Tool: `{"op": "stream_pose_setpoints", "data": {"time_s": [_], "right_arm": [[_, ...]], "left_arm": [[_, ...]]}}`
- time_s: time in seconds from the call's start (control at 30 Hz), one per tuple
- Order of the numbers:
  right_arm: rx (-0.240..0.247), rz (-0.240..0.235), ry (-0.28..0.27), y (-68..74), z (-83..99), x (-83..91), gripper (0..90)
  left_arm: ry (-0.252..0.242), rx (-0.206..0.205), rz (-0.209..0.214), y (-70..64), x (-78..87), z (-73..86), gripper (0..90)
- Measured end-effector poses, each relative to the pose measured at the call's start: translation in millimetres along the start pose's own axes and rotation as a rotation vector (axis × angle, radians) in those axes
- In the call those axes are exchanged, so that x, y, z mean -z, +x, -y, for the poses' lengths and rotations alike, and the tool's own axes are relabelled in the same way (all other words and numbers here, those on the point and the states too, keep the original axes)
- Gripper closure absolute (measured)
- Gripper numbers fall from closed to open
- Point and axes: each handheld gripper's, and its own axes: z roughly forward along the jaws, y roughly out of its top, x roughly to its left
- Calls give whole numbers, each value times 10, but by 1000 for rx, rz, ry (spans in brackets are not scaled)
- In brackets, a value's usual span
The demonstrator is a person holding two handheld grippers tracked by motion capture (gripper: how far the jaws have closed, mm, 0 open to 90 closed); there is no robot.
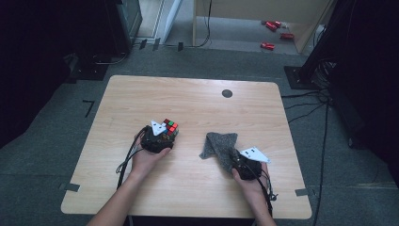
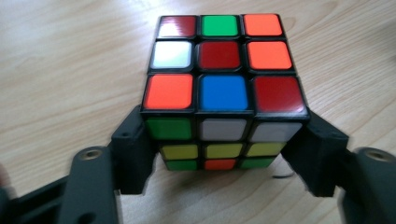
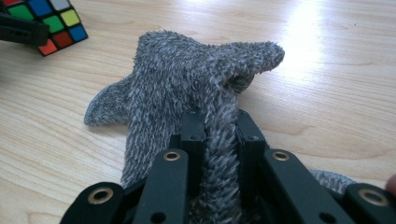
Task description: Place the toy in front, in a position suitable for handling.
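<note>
Both forearms come in from the near edge of the wooden bench [image 1: 197,94], angled slightly inward, each hand wrapped around the back of its tool. The left hand [image 1: 147,157] sits left of centre and points its left claw [image 1: 165,133] away from the person; the claw is clamped on the puzzle cube [image 2: 223,88], one jaw pressed against each side of the cube's lower half. The cube stands flat on the bench with a mixed top face of red, green, orange, white and blue squares. The right hand [image 1: 249,181] lies nearer the bench's right side, knuckles up, and its right claw [image 3: 220,126] points forward and a little to the left. That claw is pinched narrow on a raised fold of the grey fuzzy cloth [image 3: 187,79], which lies crumpled on the bench just ahead of it. Cube and cloth sit apart, bare wood between them.
</note>
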Motion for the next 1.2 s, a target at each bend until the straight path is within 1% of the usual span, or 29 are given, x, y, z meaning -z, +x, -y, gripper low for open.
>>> {"op": "stream_pose_setpoints", "data": {"time_s": [0.1, 0.17, 0.2, 0.3, 0.33, 0.4, 0.47, 0.5, 0.53, 0.57, 0.6, 0.63, 0.67, 0.7, 0.73, 0.77, 0.8, 0.87, 0.93, 1.0, 1.03, 1.1, 1.17, 1.2], "right_arm": [[-3, 0, -3, -6, -1, 10, 787], [-4, 0, -6, -14, -4, 23, 787], [-5, 0, -9, -17, -5, 28, 787], [-7, -1, -8, -20, -4, 37, 787], [-2, -2, -7, -23, -1, 35, 787], [-8, -3, 0, -15, 5, 22, 784], [-4, -11, 5, -5, 9, 10, 764], [-1, -20, 3, -1, 9, 7, 744], [0, -33, 3, 6, 6, 7, 714], [1, -49, 2, 13, 1, 7, 673], [4, -59, 1, 18, -6, 9, 629], [5, -66, -1, 22, -15, 11, 566], [4, -68, -5, 29, -28, 14, 518], [17, -70, -21, 49, -62, 21, 456], [17, -70, -21, 49, -62, 21, 456], [19, -71, -26, 59, -77, 22, 418], [20, -70, -29, 83, -100, 14, 394], [35, -78, -19, 131, -114, -26, 389], [58, -63, 8, 182, -97, -91, 390], [69, -47, 36, 214, -69, -156, 415], [71, -39, 45, 222, -55, -178, 447], [71, -32, 58, 224, -29, -201, 508], [75, -23, 65, 224, -2, -211, 576], [72, -22, 67, 219, 9, -212, 628]], "left_arm": [[-6, -35, 2, -35, 47, 34, 351], [-5, -36, 26, -57, 113, 84, 351], [-6, -45, 31, -66, 149, 115, 351], [-4, -50, 52, -89, 271, 210, 351], [-3, -57, 58, -94, 306, 240, 351], [0, -62, 67, -101, 358, 281, 350], [0, -58, 73, -100, 378, 302, 350], [0, -51, 73, -91, 383, 310, 348], [-4, -35, 81, -81, 383, 319, 347], [-10, -28, 91, -74, 386, 323, 343], [-15, -24, 89, -74, 386, 321, 321], [-17, -22, 84, -80, 382, 317, 276], [-11, -24, 81, -86, 374, 312, 251], [-1, -24, 78, -94, 357, 309, 193], [9, -26, 77, -100, 344, 308, 193], [18, -24, 83, -114, 319, 307, 185], [25, -30, 80, -126, 297, 304, 179], [26, -31, 69, -139, 273, 280, 168], [36, -18, 73, -145, 242, 262, 170], [51, -23, 74, -165, 209, 265, 187], [55, -30, 66, -172, 207, 265, 226], [54, -20, 58, -158, 209, 265, 267], [45, 0, 72, -129, 218, 269, 346], [45, 3, 73, -129, 219, 271, 347]]}}
